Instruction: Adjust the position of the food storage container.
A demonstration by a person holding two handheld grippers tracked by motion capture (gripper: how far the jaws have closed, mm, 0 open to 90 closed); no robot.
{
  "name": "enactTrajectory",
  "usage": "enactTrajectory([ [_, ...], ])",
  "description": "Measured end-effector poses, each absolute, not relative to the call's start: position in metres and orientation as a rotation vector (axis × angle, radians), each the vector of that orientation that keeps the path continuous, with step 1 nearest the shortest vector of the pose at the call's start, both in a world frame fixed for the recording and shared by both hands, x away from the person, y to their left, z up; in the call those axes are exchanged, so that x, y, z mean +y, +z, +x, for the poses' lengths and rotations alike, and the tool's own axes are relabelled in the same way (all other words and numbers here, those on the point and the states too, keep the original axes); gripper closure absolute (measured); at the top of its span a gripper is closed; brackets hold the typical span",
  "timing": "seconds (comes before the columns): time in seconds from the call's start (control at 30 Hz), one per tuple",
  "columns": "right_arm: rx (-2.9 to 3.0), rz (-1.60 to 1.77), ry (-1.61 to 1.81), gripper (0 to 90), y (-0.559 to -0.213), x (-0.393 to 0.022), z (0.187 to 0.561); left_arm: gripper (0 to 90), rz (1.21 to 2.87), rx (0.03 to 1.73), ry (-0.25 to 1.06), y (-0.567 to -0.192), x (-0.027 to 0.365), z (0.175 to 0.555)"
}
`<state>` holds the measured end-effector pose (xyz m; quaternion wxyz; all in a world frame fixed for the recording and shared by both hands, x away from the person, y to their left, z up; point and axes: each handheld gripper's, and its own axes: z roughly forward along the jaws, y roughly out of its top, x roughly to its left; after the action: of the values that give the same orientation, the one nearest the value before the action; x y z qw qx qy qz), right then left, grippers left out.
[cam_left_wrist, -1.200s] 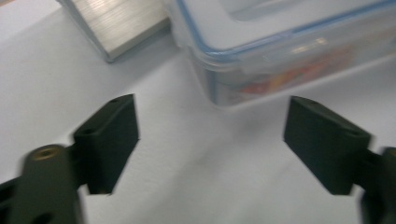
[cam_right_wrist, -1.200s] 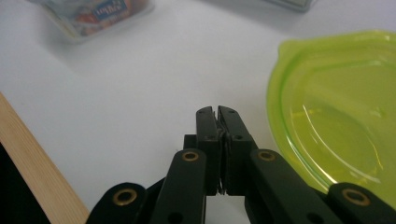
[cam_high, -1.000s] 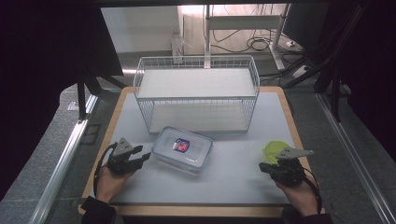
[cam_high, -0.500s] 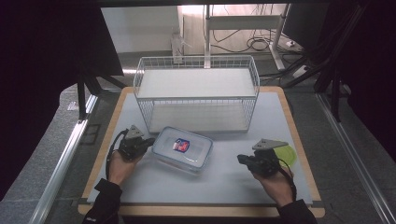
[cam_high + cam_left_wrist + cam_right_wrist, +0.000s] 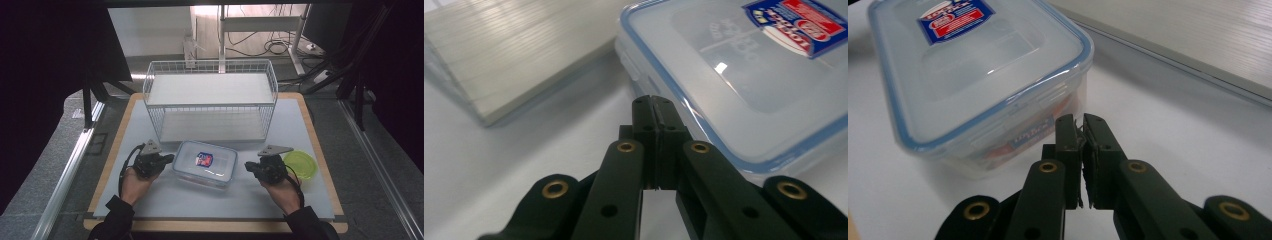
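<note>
A clear lidded plastic container with a blue seal and a red-and-blue label lies on the white mat in front of the wire basket. My left gripper is at the container's left end, its tips close to the rim, jaws shut with nothing between them. In the left gripper view, the shut jaws point at the container's side edge. My right gripper sits just off the container's right end. In the right gripper view, its jaws are shut and empty, just short of the container's corner.
A white wire basket with a pale shelf board stands behind the container. A round yellow-green lid lies on the mat to the right of my right hand. The wooden table edge runs along the front.
Both hands have moved inward to the container's ends. The right one came left, away from the yellow-green lid. The left one came right and forward.
</note>
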<state>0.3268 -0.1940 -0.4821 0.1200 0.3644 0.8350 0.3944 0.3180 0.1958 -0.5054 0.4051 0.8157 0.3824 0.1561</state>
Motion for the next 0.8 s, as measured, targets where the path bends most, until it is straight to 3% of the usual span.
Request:
enactTrajectory([
  [0.8,2.459,1.107,1.017,89.5,-0.498,-0.189,0.342,90.0,2.086,0.898,0.348,-0.498,0.172,0.286],
])
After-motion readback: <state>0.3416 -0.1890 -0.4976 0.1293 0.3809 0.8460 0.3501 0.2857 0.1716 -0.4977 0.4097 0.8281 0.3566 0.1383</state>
